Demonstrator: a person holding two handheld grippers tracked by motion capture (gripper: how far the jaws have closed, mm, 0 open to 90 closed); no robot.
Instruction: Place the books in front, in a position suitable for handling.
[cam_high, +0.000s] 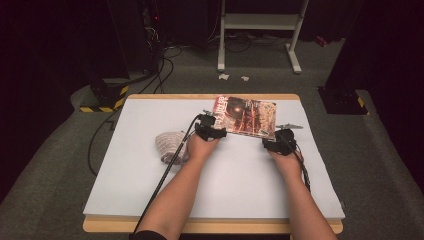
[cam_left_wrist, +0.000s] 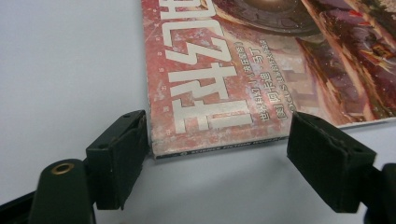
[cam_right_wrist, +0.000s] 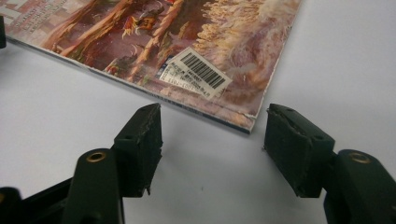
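Note:
A magazine with a reddish cover lies flat on the white table top near the far edge. My left gripper is open at its near left corner; in the left gripper view that magazine corner sits between the jaws, the left pad touching its edge. My right gripper is open just short of the near right corner. In the right gripper view the magazine with a barcode sticker lies just beyond the jaws of the right gripper.
A crumpled knitted cloth lies left of my left hand. A small metal clip rests right of the magazine. Cables trail off the table's left side. A white frame stand stands on the floor beyond.

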